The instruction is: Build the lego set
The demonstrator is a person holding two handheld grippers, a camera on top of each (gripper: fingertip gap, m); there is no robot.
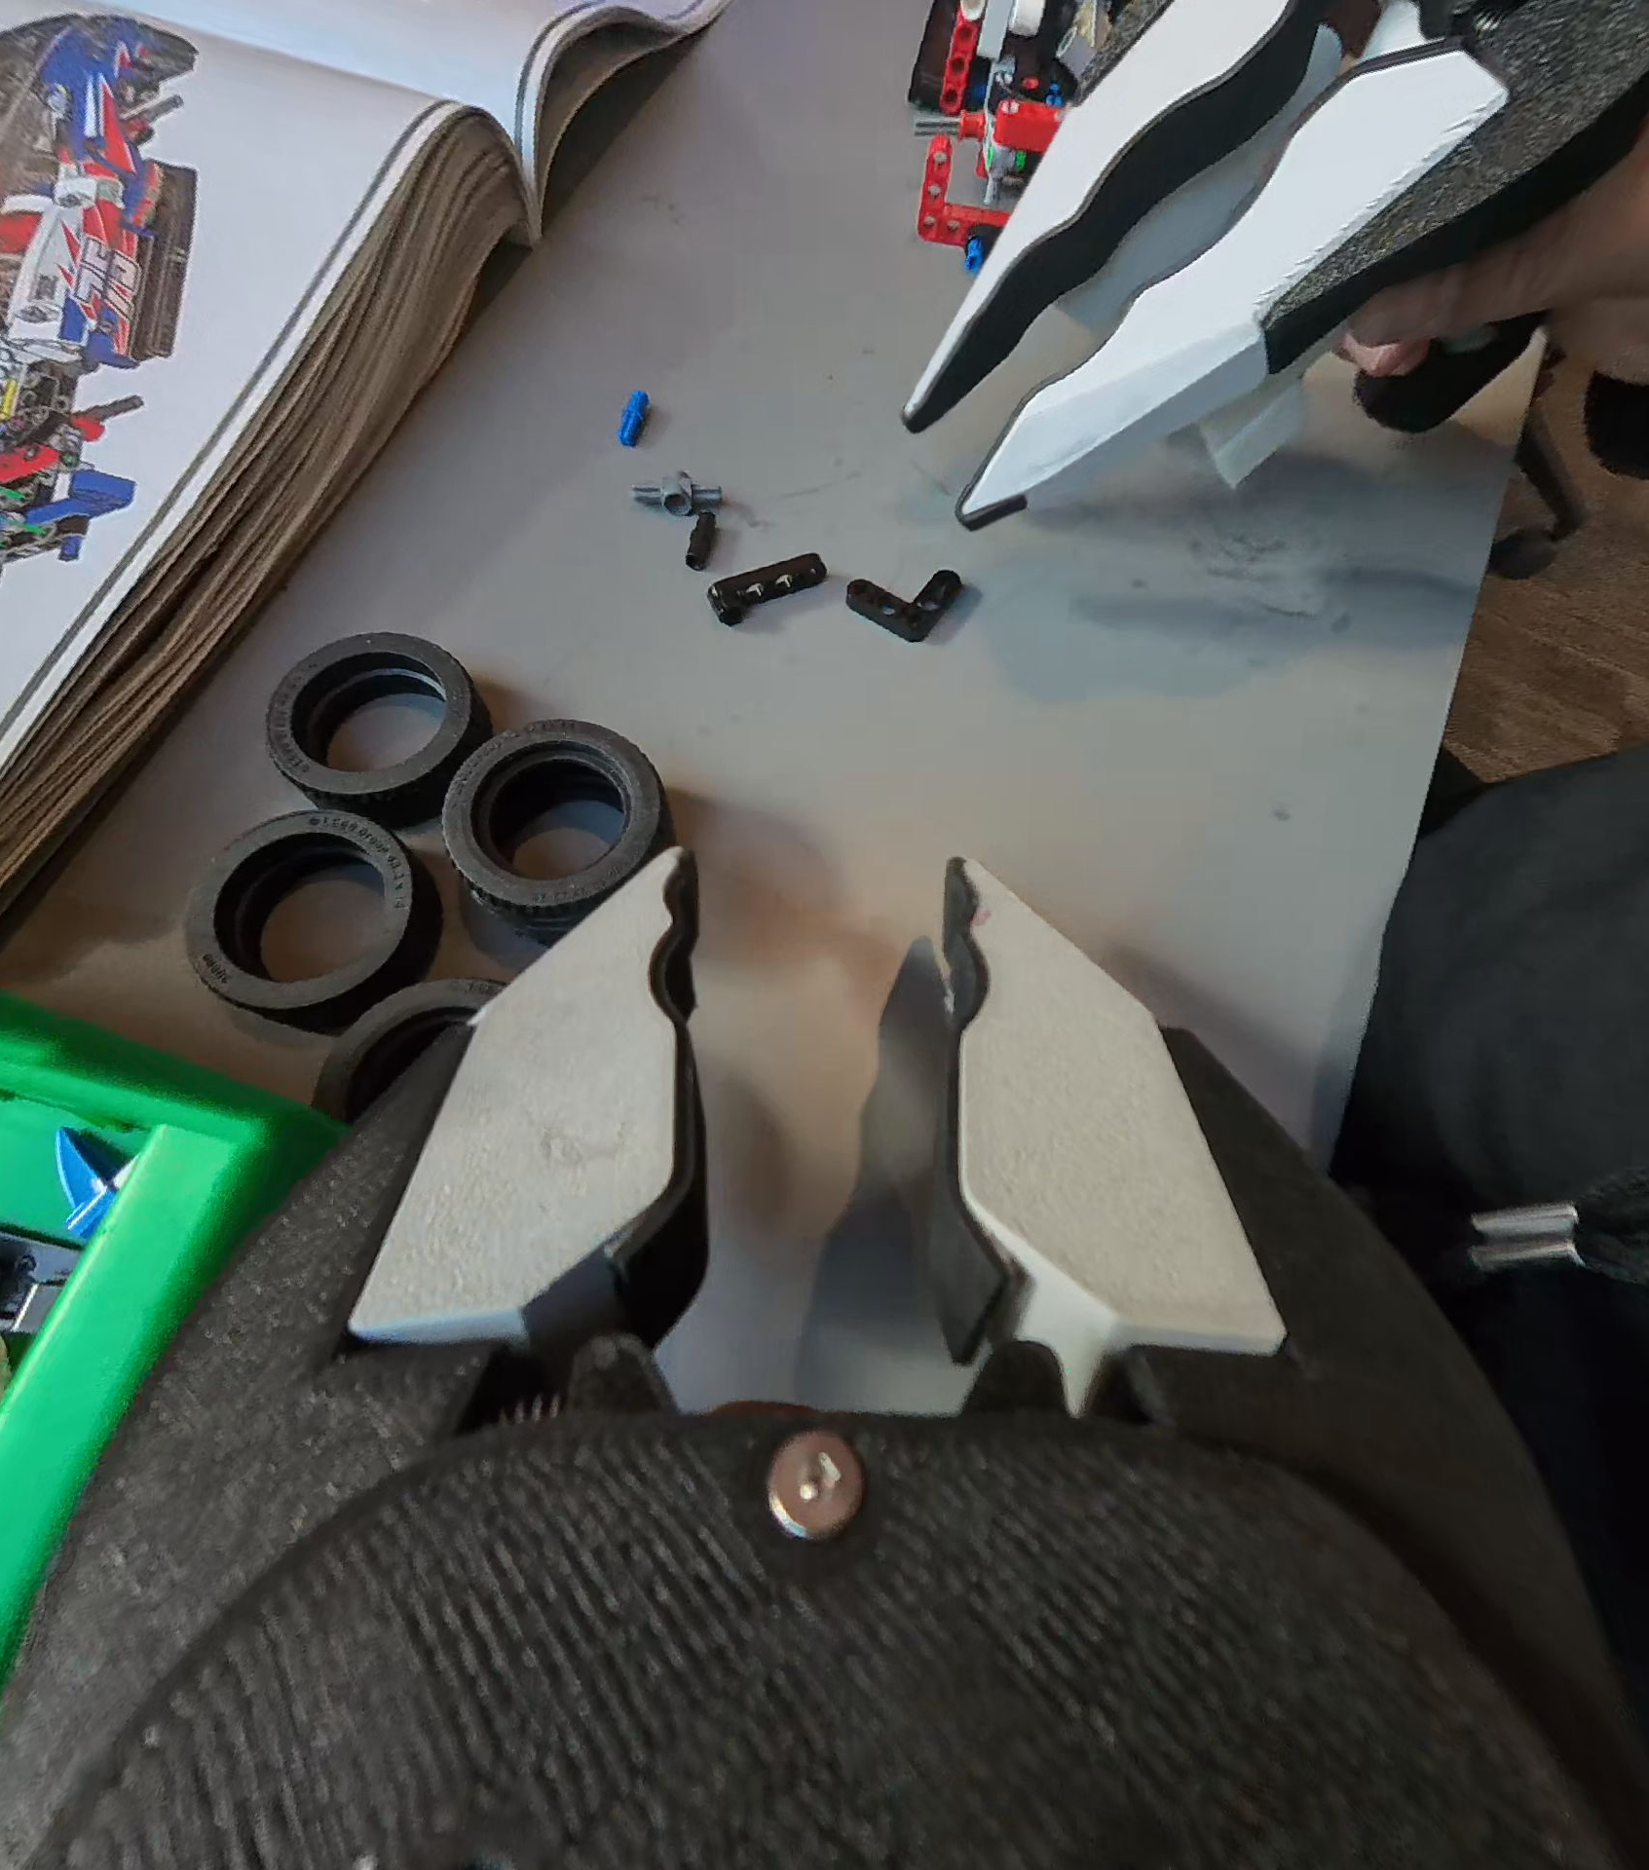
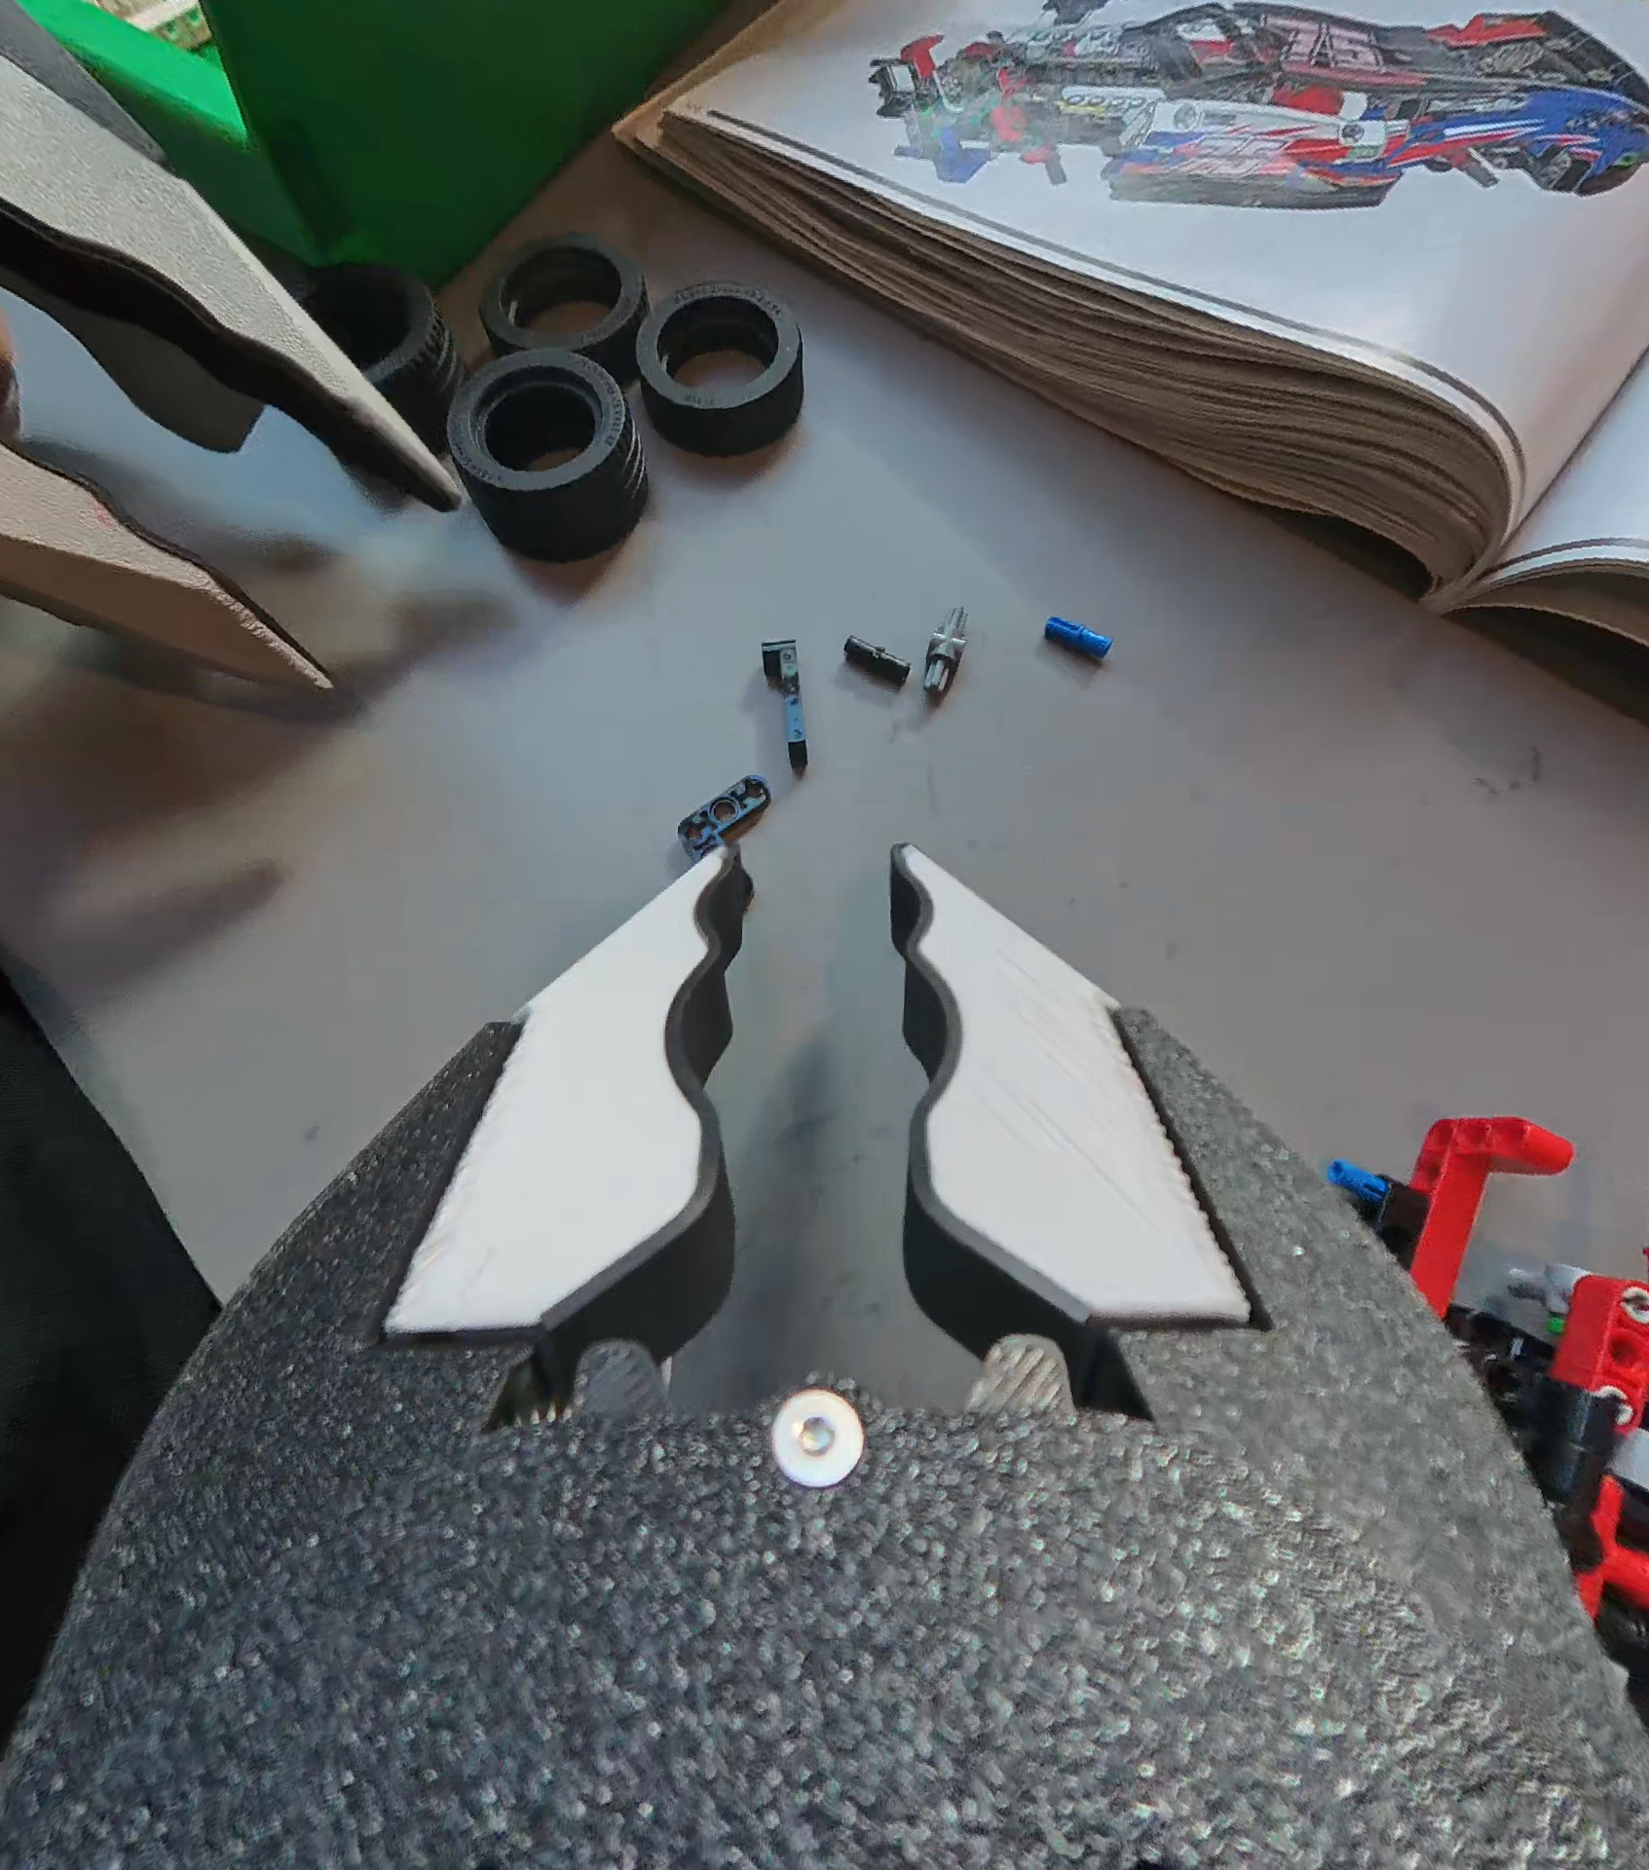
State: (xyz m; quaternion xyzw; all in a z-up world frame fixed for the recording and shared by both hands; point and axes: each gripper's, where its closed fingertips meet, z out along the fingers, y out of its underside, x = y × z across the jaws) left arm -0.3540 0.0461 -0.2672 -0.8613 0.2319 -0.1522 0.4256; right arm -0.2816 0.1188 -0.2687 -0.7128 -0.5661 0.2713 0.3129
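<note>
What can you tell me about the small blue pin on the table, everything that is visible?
The blue pin is a short plastic cylinder with a raised collar at its middle. It lies on its side on the grey table, alone, touching no other piece. The open instruction book is near it; the grey connector lies just beyond. Neither gripper holds it.

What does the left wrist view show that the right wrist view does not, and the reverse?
Only the left wrist view: loose bricks inside the green plastic bin, and the hand holding the right gripper.

Only the right wrist view: the lower part of the red and black partly built model.

Both: the four black rubber tyres, the small blue pin, the grey axle connector, the short black pin, the two black beams, the open instruction book, the grey table, and both grippers, open and empty.
</note>
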